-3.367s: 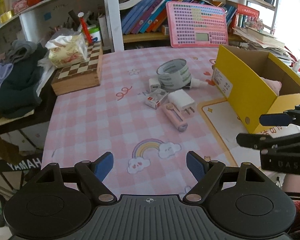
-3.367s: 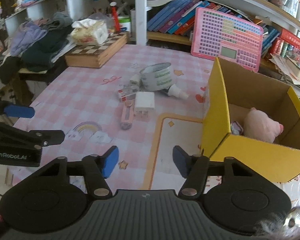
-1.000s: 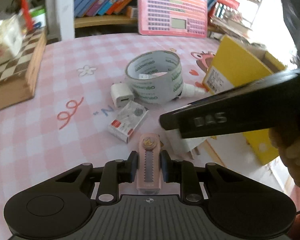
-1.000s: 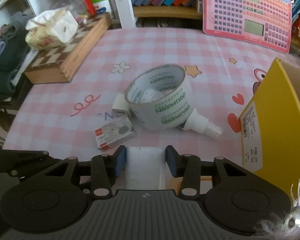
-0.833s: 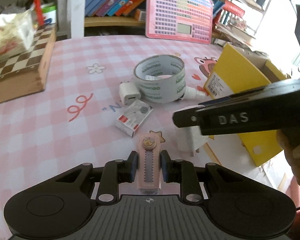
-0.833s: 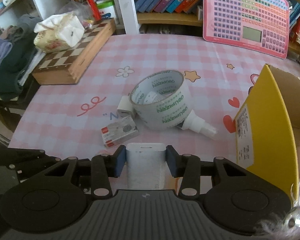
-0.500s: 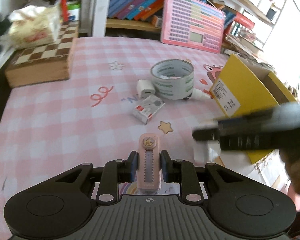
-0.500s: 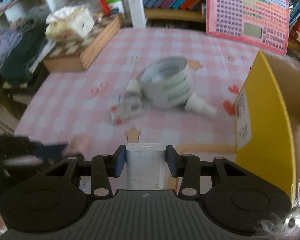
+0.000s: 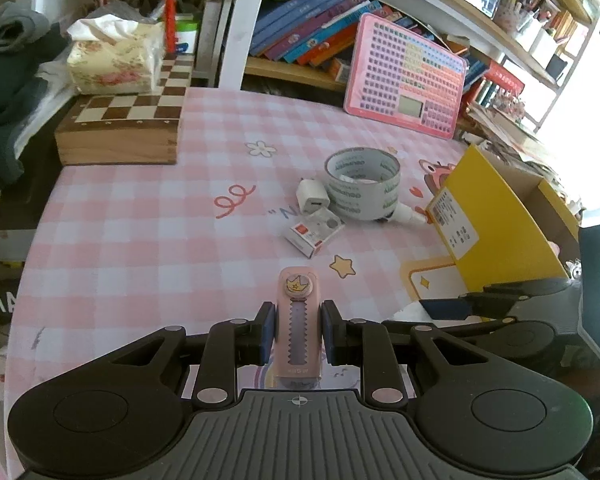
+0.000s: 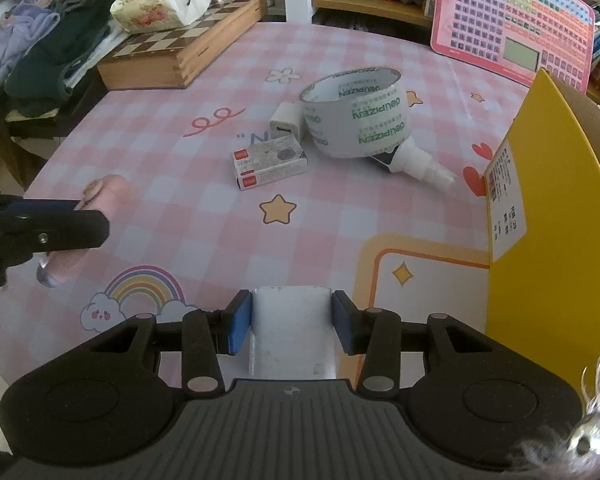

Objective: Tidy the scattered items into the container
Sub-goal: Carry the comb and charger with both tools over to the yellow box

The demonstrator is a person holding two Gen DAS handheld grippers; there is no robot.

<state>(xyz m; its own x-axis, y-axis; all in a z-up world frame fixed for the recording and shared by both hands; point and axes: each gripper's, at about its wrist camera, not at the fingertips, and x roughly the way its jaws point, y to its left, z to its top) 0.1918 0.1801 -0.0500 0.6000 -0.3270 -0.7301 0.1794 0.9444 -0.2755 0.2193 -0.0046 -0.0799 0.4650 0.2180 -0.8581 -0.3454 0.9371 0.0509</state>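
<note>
My left gripper (image 9: 299, 330) is shut on a pink utility knife (image 9: 299, 316) with a crown badge, held above the pink checked mat. In the right wrist view that knife (image 10: 100, 200) shows at the left edge. My right gripper (image 10: 293, 320) is shut on a white charger block (image 10: 292, 324), close to the yellow cardboard box (image 10: 552, 208). On the mat lie a tape roll (image 10: 356, 112), a small white plug (image 10: 286, 120), a small staple box (image 10: 270, 162) and a white bottle (image 10: 418, 162). The yellow box (image 9: 488, 220) stands at the right.
A wooden chessboard box (image 9: 128, 124) with a tissue pack (image 9: 112, 60) sits at the back left. A pink toy keyboard (image 9: 406, 80) leans against the bookshelf. Piled clothes (image 10: 40, 48) lie off the mat's left edge.
Both grippers have lifted their items and drawn back from the cluster. The right gripper with the charger has shifted towards the yellow box; the left one has risen with the knife.
</note>
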